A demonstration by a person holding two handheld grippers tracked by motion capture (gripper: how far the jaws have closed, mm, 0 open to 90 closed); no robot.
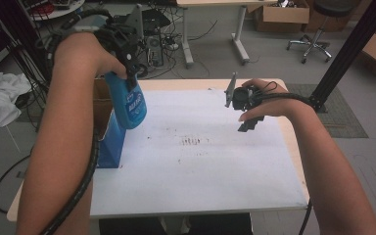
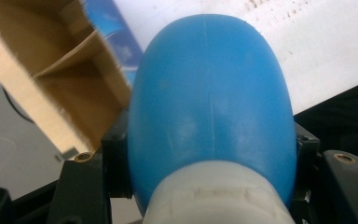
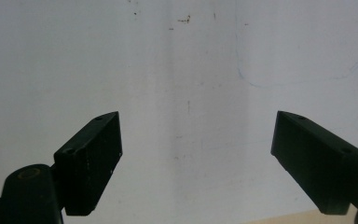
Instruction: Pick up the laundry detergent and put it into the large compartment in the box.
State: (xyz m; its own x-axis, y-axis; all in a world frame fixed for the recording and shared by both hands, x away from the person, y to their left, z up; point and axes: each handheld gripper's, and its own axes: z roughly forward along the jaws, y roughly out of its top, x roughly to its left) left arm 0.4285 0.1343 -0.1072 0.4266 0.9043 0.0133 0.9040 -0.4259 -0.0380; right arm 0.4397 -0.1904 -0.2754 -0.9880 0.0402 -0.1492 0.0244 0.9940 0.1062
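- Nearest the camera in the high view, the person's two forearms are reaching in from the bottom edge, the left one rising up the left side, the right one angling over the right part of the table.
- The table is showing a white top with a few small dark specks near its middle.
- The left gripper is hanging above the table's left edge, and it is carrying a blue bottle, which is dangling body-down from the jaws, clear of the tabletop.
- In the left gripper view that blue bottle is looming right up close: smooth, rounded, bright blue plastic with a moulded seam running down its middle and a white collar at the bottom of the frame.
- The black jaws are pressing against the bottle on both sides, closed onto it just above that collar.
- Just beneath and beside the bottle, an open cardboard box with blue printed sides is standing at the table's left edge; its brown inner flaps are showing behind the bottle.
- Farther across, the right gripper is hovering over the right rear part of the white top.
- In the right gripper view its jaws are standing wide apart, gripping nothing, with the bare white surface between them.
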